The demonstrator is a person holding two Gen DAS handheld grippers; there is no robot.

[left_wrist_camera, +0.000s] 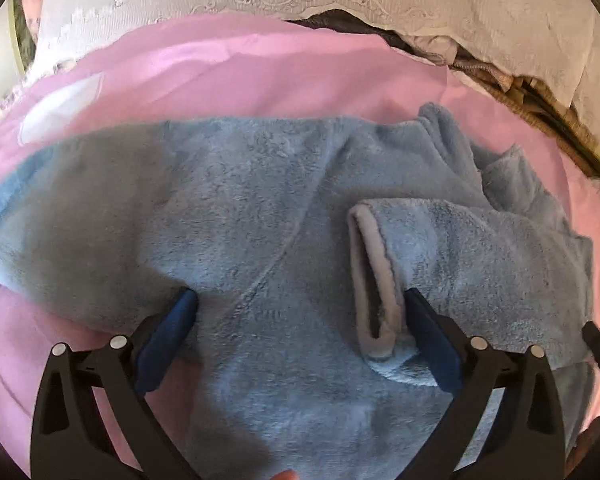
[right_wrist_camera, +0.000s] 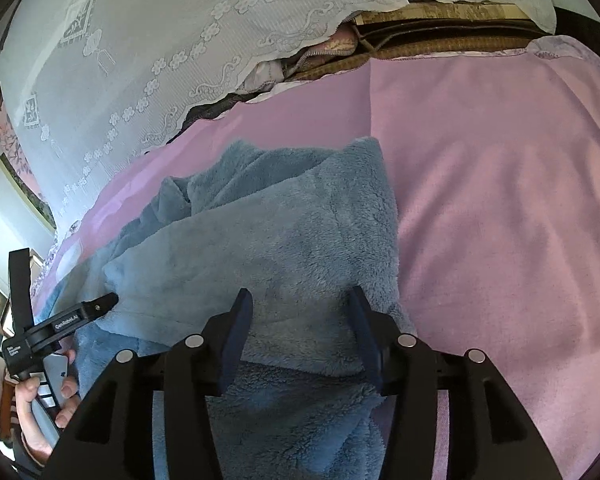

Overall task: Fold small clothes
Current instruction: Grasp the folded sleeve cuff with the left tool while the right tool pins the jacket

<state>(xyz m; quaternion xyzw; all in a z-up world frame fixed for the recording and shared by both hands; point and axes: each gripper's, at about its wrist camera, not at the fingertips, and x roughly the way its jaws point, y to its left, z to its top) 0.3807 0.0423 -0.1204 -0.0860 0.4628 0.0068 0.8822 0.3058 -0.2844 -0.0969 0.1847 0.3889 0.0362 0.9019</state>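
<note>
- Fleecy blue garment (left_wrist_camera: 260,208) lies on your pink bedsheet (left_wrist_camera: 228,80).
- Your left tool (left_wrist_camera: 300,312) tilts down, jaws wide apart.
- Your right tool (right_wrist_camera: 300,308) slants down, jaws parted, gripping nothing.

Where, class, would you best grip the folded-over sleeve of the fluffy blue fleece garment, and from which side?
Grip the fluffy blue fleece garment's sleeve at its grey-trimmed cuff, coming from the near side. The cuff is an exposed, firm edge lying on top, opening toward the camera; the rest lies flat.
</note>
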